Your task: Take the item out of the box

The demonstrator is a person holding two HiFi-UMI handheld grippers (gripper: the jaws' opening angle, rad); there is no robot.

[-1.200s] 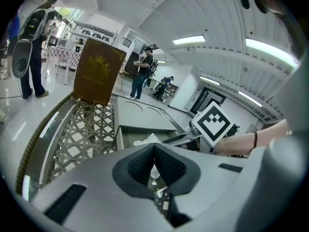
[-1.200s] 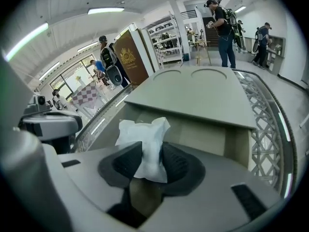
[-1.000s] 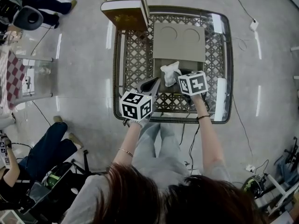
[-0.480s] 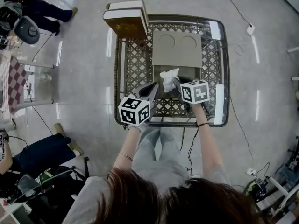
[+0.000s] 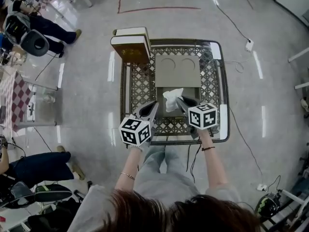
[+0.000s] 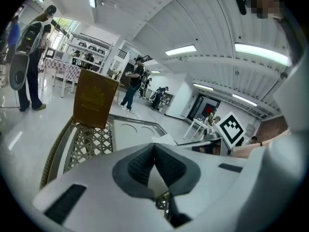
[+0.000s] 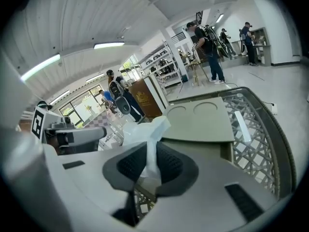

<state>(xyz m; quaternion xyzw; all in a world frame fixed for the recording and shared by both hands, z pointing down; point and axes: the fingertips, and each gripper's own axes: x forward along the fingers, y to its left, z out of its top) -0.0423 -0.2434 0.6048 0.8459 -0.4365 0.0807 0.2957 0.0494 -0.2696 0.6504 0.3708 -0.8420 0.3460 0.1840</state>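
An open grey cardboard box (image 5: 166, 111) sits on the lattice table (image 5: 137, 81), its lid flap (image 5: 177, 71) folded back away from me. A crumpled white wrapped item (image 5: 172, 98) sticks up out of the box. My right gripper (image 5: 179, 101) is shut on it. In the right gripper view the white item (image 7: 145, 129) is pinched between the dark pads of the right gripper (image 7: 150, 153), with the flap (image 7: 200, 120) behind. My left gripper (image 5: 153, 104) hovers at the box's left edge. In its own view the left gripper (image 6: 154, 146) is shut with nothing held.
A tall brown box (image 5: 130, 45) stands at the table's far left corner, also the brown box (image 6: 94, 99) in the left gripper view. The table has a raised rim (image 5: 224, 86). People (image 5: 29, 25) and furniture stand on the floor to the left.
The head camera has pulled back, so the table looks smaller and lower in view. Both grippers stay at the box, the right one at the white item.
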